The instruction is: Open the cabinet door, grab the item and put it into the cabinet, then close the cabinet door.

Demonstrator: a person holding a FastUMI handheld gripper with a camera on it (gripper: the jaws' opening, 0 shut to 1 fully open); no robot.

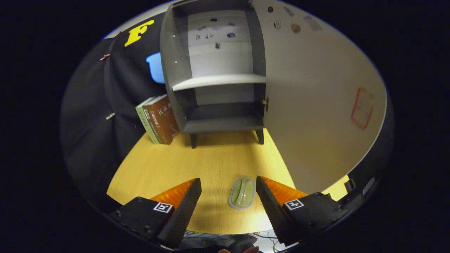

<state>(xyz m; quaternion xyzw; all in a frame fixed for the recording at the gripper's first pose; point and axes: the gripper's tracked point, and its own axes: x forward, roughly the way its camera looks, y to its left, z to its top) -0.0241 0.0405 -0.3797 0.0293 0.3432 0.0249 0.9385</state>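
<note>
Yellow wood grain of the table [211, 165] runs under my gripper [228, 191], whose fingers stand wide apart with nothing clamped. Between them, nearer the right finger, lies the pale green item [242, 193]; I can't make out what it is. Well beyond the fingers the grey cabinet [218, 80] stands with its door [316, 98] swung wide to the right, both shelves bare, its top cut off. Books [160, 120] lean at its left side, partly hidden behind it.
</note>
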